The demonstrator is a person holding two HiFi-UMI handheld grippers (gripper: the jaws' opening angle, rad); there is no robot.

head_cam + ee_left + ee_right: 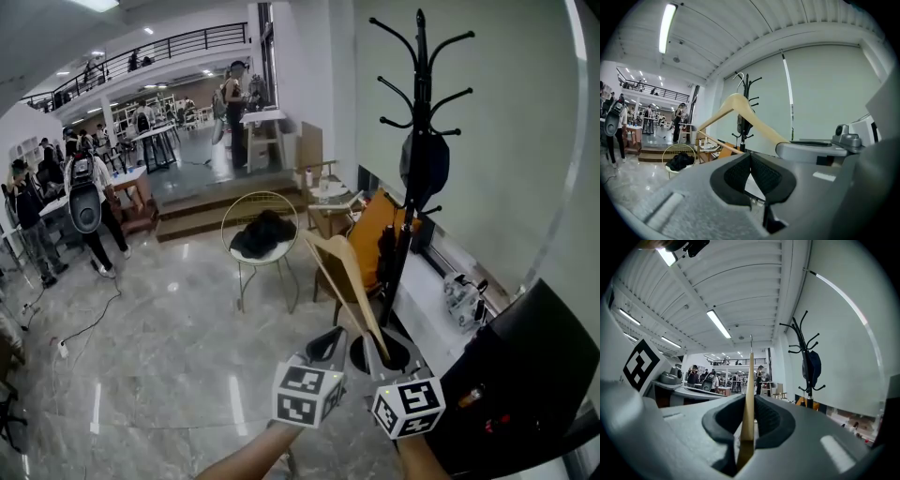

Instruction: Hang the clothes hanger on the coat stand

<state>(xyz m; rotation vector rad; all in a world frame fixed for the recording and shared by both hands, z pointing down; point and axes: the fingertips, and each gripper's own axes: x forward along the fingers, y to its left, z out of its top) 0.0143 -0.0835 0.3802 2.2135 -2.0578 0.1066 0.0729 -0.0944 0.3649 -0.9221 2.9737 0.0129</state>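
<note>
My right gripper (749, 420) clamps the wooden hanger (345, 270) edge-on, held up near the coat stand (419, 141). My left gripper (750, 158) is closed on nothing, just beside it.

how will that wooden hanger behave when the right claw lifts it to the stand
Probably stiff: the wooden hanger keeps its straight lines though the right claw pinches only one arm, near its end. Likely light for its size, since it is a thin, open frame. It may pivot in the grip, as most of it sticks out beyond the pads.
</note>
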